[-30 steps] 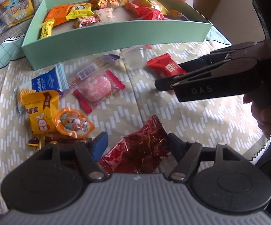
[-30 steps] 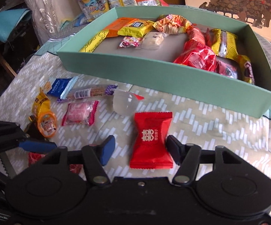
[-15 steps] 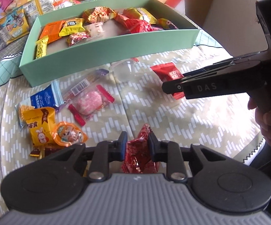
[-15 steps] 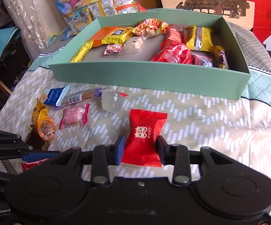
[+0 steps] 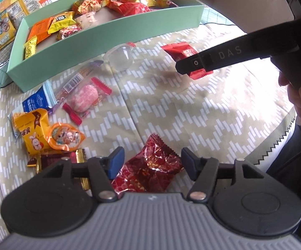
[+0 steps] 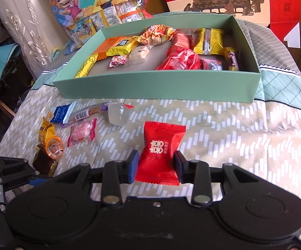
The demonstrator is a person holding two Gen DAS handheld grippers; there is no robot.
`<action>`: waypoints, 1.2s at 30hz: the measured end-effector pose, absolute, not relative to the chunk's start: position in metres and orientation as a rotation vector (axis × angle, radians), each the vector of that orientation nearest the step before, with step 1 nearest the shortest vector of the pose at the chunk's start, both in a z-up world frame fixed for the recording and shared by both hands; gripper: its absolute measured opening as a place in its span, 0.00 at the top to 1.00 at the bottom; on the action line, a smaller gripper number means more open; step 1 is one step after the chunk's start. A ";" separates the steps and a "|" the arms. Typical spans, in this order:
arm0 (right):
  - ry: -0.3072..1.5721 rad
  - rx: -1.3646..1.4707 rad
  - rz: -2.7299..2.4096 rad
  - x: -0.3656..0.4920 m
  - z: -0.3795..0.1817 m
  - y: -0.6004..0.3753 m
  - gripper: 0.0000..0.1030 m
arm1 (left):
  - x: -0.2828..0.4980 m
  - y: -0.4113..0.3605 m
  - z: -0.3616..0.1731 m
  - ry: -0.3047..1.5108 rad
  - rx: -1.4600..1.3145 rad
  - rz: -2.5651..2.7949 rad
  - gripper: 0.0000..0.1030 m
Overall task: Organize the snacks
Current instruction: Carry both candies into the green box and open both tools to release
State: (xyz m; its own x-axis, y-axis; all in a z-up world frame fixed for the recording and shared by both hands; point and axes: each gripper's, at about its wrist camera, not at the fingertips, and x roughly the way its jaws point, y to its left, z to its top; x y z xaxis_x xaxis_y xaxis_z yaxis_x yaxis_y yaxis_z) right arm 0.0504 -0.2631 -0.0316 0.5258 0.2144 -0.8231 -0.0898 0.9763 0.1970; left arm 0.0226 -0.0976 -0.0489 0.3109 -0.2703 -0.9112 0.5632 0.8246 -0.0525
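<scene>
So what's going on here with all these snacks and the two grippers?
A person is sorting loose snacks from a patterned cloth into a green box. The right hand-held gripper is shut on a red candy packet. The left hand-held gripper has just been opening, and its pads stand clear of the crinkly dark red foil packet between them. Several wrapped snacks wait on the cloth.

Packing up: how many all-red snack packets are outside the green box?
2. A bright red square packet is pinched in the fingers of the right gripper; a dark red crinkled foil packet lies between the fingers of the left gripper, which just opened. Others may be hidden.
</scene>
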 end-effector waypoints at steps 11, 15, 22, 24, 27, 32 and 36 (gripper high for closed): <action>1.010 0.157 0.181 0.047 -0.034 -0.265 0.66 | 0.016 -0.089 -0.037 1.117 0.340 -0.563 0.15; 1.012 0.157 0.191 0.044 -0.036 -0.262 0.66 | 0.012 -0.087 -0.042 1.145 0.354 -0.554 0.14; 1.005 0.151 0.198 0.040 -0.034 -0.259 0.66 | 0.007 -0.094 -0.046 1.091 0.349 -0.527 0.82; 0.998 0.150 0.195 0.039 -0.033 -0.260 0.66 | 0.013 -0.094 -0.045 1.085 0.320 -0.499 0.82; 0.990 0.154 0.197 0.037 -0.030 -0.262 0.66 | 0.021 -0.093 -0.043 1.087 0.275 -0.483 0.83; 0.968 0.174 0.205 0.038 -0.019 -0.265 0.66 | 0.030 -0.085 -0.025 1.050 0.201 -0.477 0.83; 0.938 0.185 0.223 0.047 -0.003 -0.262 0.66 | 0.049 -0.071 -0.004 1.013 0.123 -0.443 0.83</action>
State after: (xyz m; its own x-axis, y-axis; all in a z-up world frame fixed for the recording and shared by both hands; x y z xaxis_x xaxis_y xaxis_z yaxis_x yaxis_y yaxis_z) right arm 0.0467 -0.2619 -0.0030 0.5714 0.2689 -0.7753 -0.1091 0.9613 0.2530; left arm 0.0486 -0.0712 -0.0044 0.4495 -0.3011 -0.8410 0.4137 0.9046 -0.1028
